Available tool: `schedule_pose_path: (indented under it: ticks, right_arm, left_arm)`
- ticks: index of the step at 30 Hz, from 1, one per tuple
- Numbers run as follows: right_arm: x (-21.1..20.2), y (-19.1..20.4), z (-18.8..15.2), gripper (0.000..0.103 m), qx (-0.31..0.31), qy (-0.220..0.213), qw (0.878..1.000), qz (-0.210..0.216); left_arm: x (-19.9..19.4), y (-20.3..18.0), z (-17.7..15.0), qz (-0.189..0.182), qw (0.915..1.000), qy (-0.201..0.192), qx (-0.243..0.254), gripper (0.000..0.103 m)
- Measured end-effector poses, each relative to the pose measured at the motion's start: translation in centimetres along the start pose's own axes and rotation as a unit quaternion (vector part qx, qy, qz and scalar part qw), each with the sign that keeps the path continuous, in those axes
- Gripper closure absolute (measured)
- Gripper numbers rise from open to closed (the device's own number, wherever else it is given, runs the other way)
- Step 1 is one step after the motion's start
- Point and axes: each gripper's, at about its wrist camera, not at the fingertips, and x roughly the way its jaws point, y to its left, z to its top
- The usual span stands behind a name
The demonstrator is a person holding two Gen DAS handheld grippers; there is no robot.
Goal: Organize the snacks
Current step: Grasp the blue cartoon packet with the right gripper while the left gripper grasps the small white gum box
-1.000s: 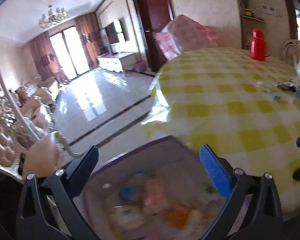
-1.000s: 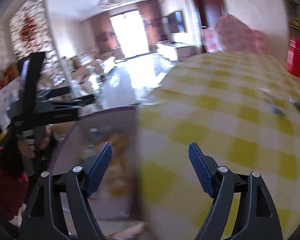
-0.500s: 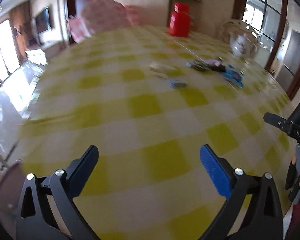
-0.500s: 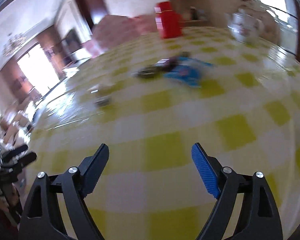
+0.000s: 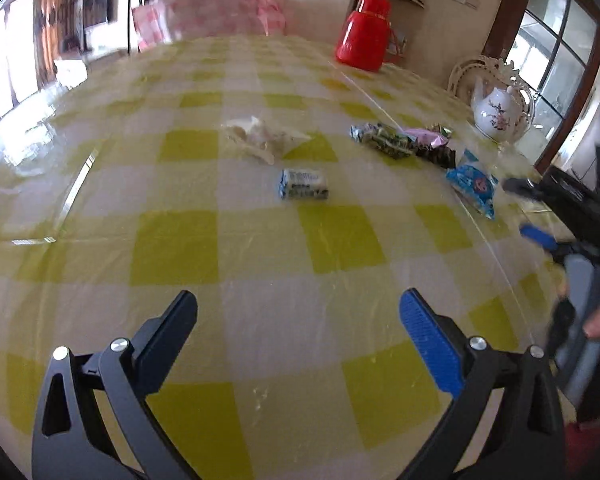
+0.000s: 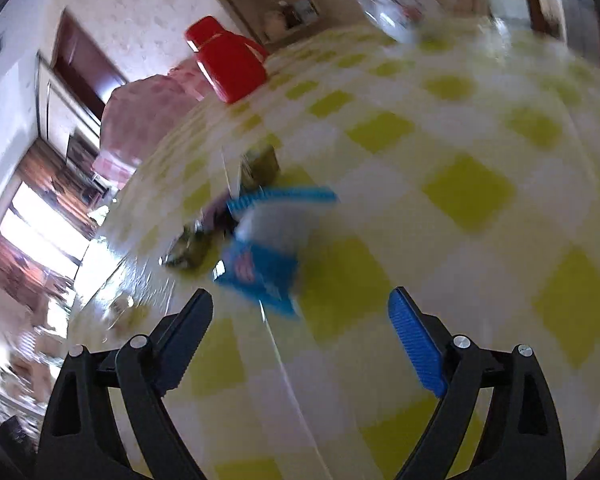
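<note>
Round table covered in a yellow-and-white checked plastic cloth (image 5: 260, 240), bearing all items. Red plastic thermos jug (image 5: 364, 32) and white floral china teapot (image 5: 496, 114) stand at its far side. Left gripper (image 5: 298, 320), fingers spread wide, empty, above bare cloth. Right gripper (image 6: 300, 312), likewise spread and empty, just short of the blue snack packet (image 6: 264, 248). Snacks lie scattered mid-table: clear crumpled bag (image 5: 262, 138), green-patterned wrapper (image 5: 382, 140) beside a pink wrapper (image 5: 426, 138), small blue-and-white packet (image 5: 304, 184) apart.
</note>
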Motion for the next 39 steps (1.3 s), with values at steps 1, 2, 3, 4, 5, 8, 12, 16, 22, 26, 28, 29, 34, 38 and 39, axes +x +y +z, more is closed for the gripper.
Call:
schedule_pose_path:
  ticks: [1, 2, 3, 4, 5, 8, 12, 16, 22, 26, 28, 29, 34, 38, 39]
  right_arm:
    - [0.0, 0.7, 1.1, 0.016, -0.035, -0.022, 0.999, -0.004]
    - [0.0, 1.0, 1.9, 0.016, -0.054, -0.037, 0.998, -0.004]
    - [0.2, 1.1, 3.3, 0.016, -0.074, -0.054, 0.996, -0.007]
    - [0.5, 1.0, 4.2, 0.016, -0.081, -0.058, 0.995, -0.006]
    - [1.5, 0.4, 5.4, 0.016, -0.082, -0.044, 0.996, 0.006]
    - [4.5, -0.9, 6.6, 0.016, -0.069, 0.027, 0.997, 0.036]
    - [6.5, 0.7, 4.3, 0.014, -0.136, 0.11, 0.981, 0.078]
    - [4.9, 4.3, 0.4, 0.014, -0.26, 0.1, 0.958, 0.072]
    - [5.6, 7.6, -2.6, 0.014, -0.322, 0.081, 0.943, 0.01]
    - [7.2, 7.6, -1.4, 0.014, -0.284, 0.077, 0.955, -0.017]
    - [6.8, 7.2, -1.3, 0.027, -0.274, 0.067, 0.959, -0.021]
    - [6.1, 6.8, -1.3, 0.04, -0.265, 0.059, 0.962, -0.009]
    - [2.2, 6.1, -2.3, 0.046, -0.249, 0.045, 0.967, -0.007]
    - [-2.4, 5.0, -4.0, 0.046, -0.222, 0.025, 0.974, 0.023]
    - [-3.2, 4.8, -4.4, 0.045, -0.217, 0.021, 0.975, 0.034]
  left_arm:
    - [0.1, 0.2, 0.0, -0.007, 1.0, 0.003, -0.004, 0.002]
    - [-0.1, 0.4, 0.0, -0.016, 0.9998, -0.003, -0.01, 0.002]
    - [-0.2, 0.5, 0.0, -0.019, 0.9997, -0.004, -0.014, 0.002]
    - [-0.2, 0.5, 0.0, -0.022, 0.9996, -0.007, -0.016, 0.002]
    - [-0.2, 0.6, 0.0, -0.025, 0.9995, -0.009, -0.019, 0.002]
    - [-0.2, 0.6, 0.1, -0.028, 0.9993, -0.01, -0.023, 0.002]
    - [-0.2, 0.8, 0.0, -0.034, 0.999, -0.013, -0.027, 0.002]
    - [-0.1, 0.8, 0.1, -0.033, 0.999, -0.013, -0.027, 0.002]
    - [-0.1, 0.7, 0.1, -0.032, 0.999, -0.013, -0.028, 0.002]
    - [-0.1, 0.6, 0.1, -0.031, 0.9991, -0.012, -0.027, 0.002]
    - [0.0, 0.6, 0.2, -0.029, 0.9991, -0.012, -0.029, 0.002]
    - [0.2, 0.5, 0.4, -0.026, 0.9991, -0.011, -0.031, 0.002]
    - [2.0, 0.1, 2.5, -0.006, 0.9996, -0.001, -0.026, 0.002]
    - [4.2, -0.7, 4.9, 0.024, 0.9994, 0.008, -0.024, 0.002]
    - [4.8, -0.9, 5.6, 0.032, 0.999, 0.012, -0.028, 0.002]
